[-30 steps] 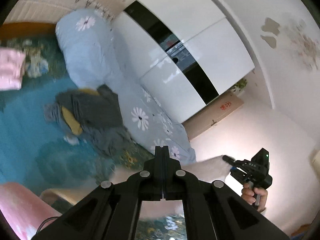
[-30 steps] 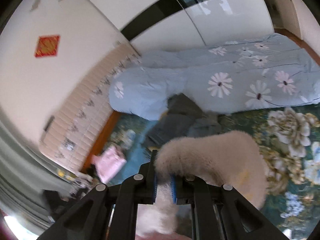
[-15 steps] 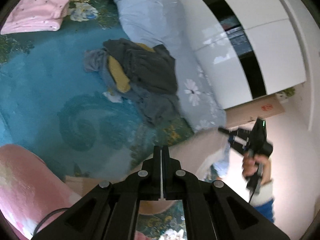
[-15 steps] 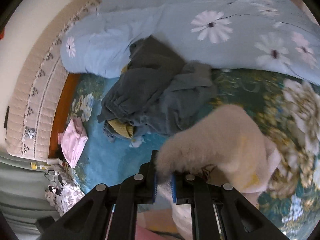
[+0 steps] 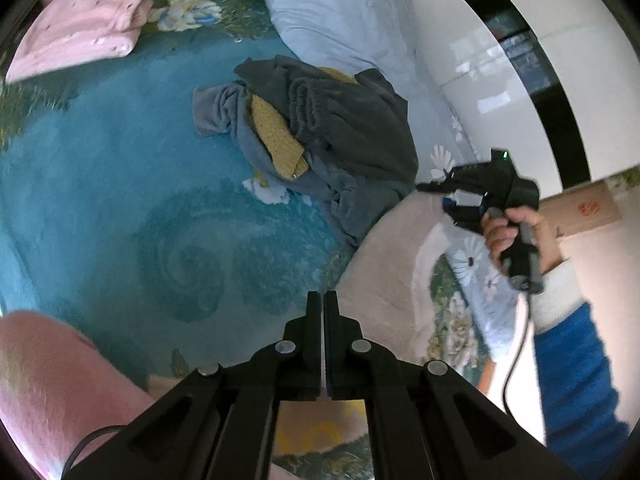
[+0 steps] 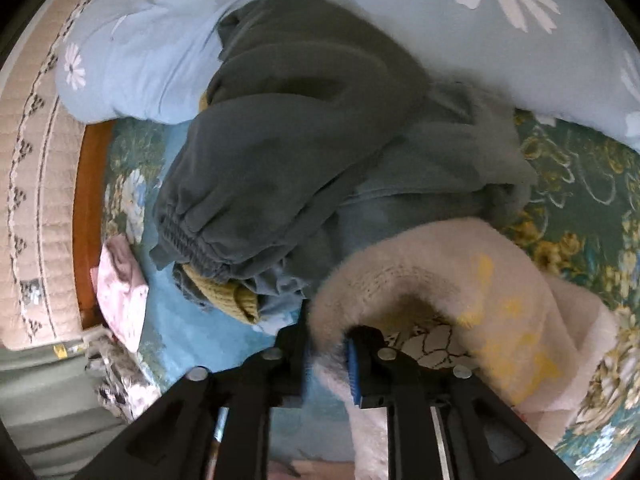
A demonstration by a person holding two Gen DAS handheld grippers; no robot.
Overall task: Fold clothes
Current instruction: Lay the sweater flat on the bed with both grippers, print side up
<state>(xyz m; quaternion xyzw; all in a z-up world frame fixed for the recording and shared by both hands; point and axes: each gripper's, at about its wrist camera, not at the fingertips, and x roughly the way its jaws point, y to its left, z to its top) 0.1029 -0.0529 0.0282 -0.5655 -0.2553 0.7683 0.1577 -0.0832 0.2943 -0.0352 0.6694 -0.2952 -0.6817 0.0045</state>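
A cream fleece garment (image 6: 472, 280) hangs between both grippers over the bed. My right gripper (image 6: 330, 344) is shut on its fluffy edge; it also shows in the left wrist view (image 5: 476, 196), held in a hand. My left gripper (image 5: 322, 300) is shut, with the cream fleece (image 5: 388, 264) spreading from under its fingers. A pile of dark grey clothes (image 5: 340, 136) with a mustard piece (image 5: 276, 136) lies on the blue bedspread beyond; it also shows in the right wrist view (image 6: 304, 136).
A folded pink garment (image 5: 84, 28) lies at the far left of the bed; it also shows in the right wrist view (image 6: 120, 280). A light blue daisy quilt (image 6: 400, 12) runs along the far side. A white wardrobe (image 5: 500, 64) stands behind. A pink-sleeved arm (image 5: 52, 384) is at lower left.
Both grippers have tipped down toward the bed with the cream fleece, so the clothes pile looms larger. The right gripper has moved closer to the pile.
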